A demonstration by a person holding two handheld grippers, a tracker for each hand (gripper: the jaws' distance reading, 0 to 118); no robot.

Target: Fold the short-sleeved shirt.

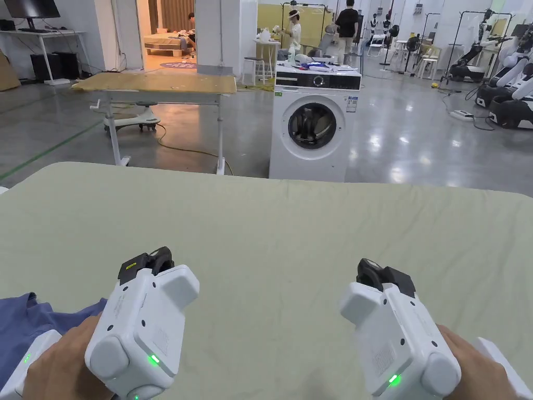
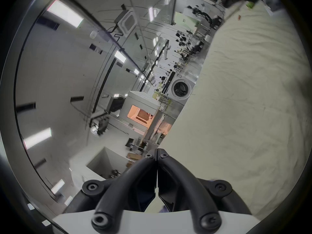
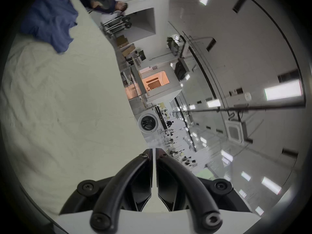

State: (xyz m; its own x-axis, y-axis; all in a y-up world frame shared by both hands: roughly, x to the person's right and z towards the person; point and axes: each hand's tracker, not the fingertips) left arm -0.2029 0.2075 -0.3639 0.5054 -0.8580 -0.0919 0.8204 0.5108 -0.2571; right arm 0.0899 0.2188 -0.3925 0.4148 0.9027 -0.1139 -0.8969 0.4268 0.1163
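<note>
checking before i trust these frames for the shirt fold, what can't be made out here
- Blue shirt: head view, cut off by the left and bottom edges, partly behind the left gripper; sleeves and collar can't be told.
- Shirt in the right gripper view: bunched at the lens rim, shape unclear.
- Right gripper: head view, jaws behind its own white body.
- Washing machine: contents behind the dark door glass.

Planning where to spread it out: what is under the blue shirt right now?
The blue shirt lies bunched on the pale green sheet near the left tongs. Whatever lies beneath the cloth itself is covered.
</note>
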